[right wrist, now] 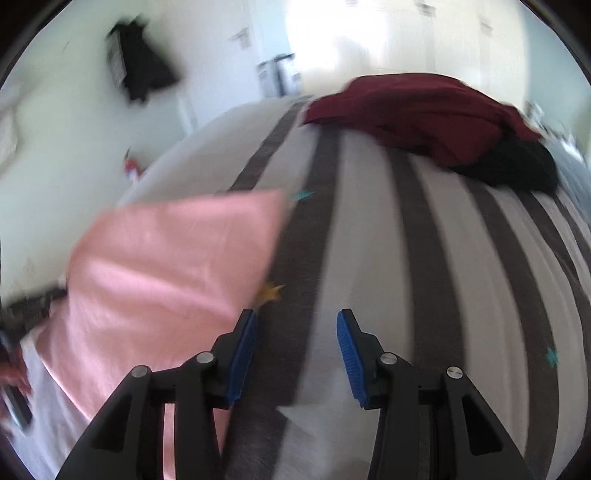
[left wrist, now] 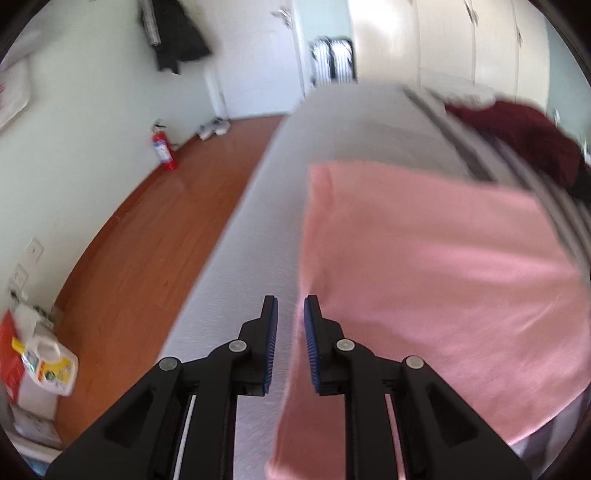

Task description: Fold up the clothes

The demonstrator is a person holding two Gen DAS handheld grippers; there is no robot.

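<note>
Both hand-held grippers hang above a bed and neither has hold of anything. On the left hand-held gripper [left wrist: 290, 332] the blue pads stand a small way apart; the edge of the pink garment [left wrist: 424, 266] runs just under the right finger, but no cloth is pinched between them. On the right hand-held gripper [right wrist: 295, 350] the fingers are spread wide, over a grey stripe of the bed cover [right wrist: 406, 258].

The pink garment lies flat on the bed, folded into a rough rectangle, with one end hanging down toward the left camera. In the right wrist view its near corner [right wrist: 166, 266] is just beside the left finger of the right gripper.

Farther along the bed, well apart from the pink piece, a dark red garment [right wrist: 413, 110] lies in a heap, and a black cloth [right wrist: 517, 166] touches it.

Beside the bed is a wooden floor [left wrist: 166, 221]. A red fire extinguisher [left wrist: 164, 146] stands by the wall, a white plastic jug [left wrist: 50, 363] is in the near corner, and dark clothes [left wrist: 173, 33] hang on the wall. Both views are blurred.
</note>
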